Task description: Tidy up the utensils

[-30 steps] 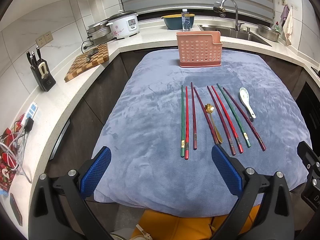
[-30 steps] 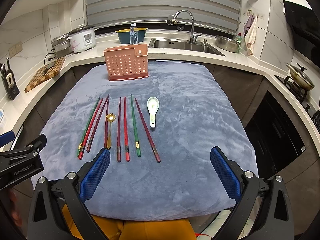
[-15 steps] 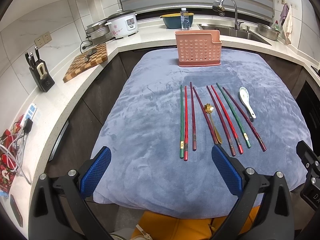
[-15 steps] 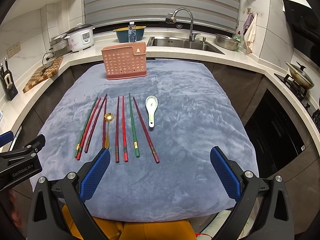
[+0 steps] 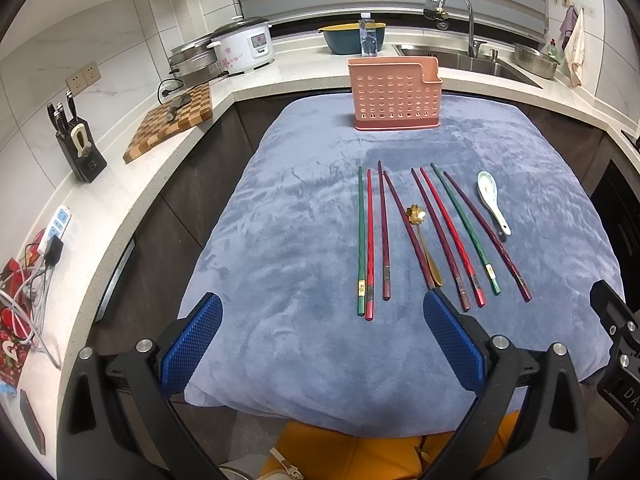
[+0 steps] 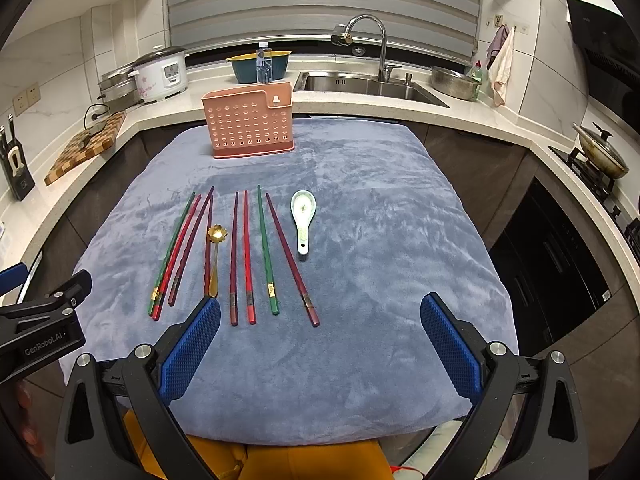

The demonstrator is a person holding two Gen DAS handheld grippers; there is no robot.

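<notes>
Several red, maroon and green chopsticks point(image 5: 370, 240) point(image 6: 248, 256) lie side by side on a blue-grey cloth point(image 5: 300, 220) point(image 6: 380, 220). A gold flower-bowl spoon point(image 5: 424, 240) point(image 6: 215, 256) lies among them, and a white ceramic spoon point(image 5: 491, 200) point(image 6: 304, 216) lies at their right. A pink perforated utensil holder point(image 5: 395, 94) point(image 6: 248, 124) stands upright at the cloth's far edge. My left gripper point(image 5: 322, 340) and right gripper point(image 6: 320, 344) are open and empty, held above the cloth's near edge, short of the chopstick handles.
A counter wraps around with a cutting board point(image 5: 172, 120), knife block point(image 5: 78, 146), rice cooker point(image 5: 244, 46), sink and tap point(image 6: 368, 84), steel bowl point(image 6: 454, 82) and a pan on the stove point(image 6: 602, 152). Power strip and cables point(image 5: 44, 248) lie left.
Both grippers have moved slightly forward towards the utensils; the scene sits a little lower in both views. Nothing on the cloth has moved.
</notes>
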